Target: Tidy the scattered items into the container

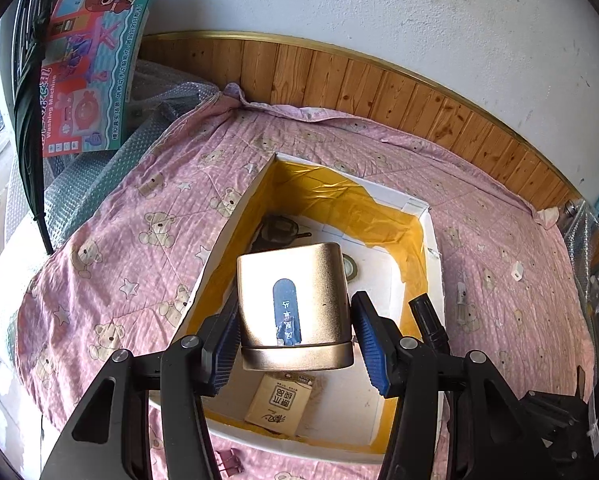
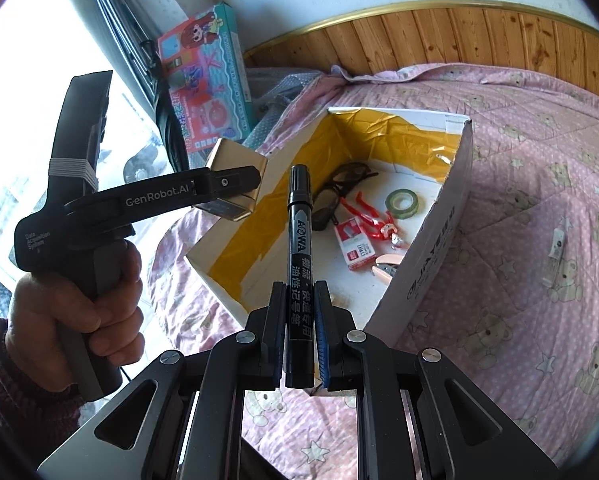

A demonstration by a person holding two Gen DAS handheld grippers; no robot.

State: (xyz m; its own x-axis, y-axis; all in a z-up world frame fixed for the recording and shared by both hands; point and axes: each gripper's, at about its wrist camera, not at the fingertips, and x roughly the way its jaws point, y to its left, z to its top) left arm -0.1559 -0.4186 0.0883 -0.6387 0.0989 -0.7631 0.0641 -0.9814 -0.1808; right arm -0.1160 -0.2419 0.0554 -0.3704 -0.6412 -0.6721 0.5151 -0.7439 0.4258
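Observation:
A white cardboard box lined with yellow tape sits on a pink bear-print quilt. My left gripper is shut on a gold tin and holds it in the air over the box's near-left part. In the right wrist view the gold tin hangs above the left corner of the box. My right gripper is shut on a black marker, which points at the box from its near side. Inside lie glasses, a tape roll, a red-and-white packet and a tan packet.
Small white items lie on the quilt right of the box, and a pink clip in front of it. A colourful toy carton and bubble wrap stand at the left. A wooden headboard runs behind. A hand holds the left gripper.

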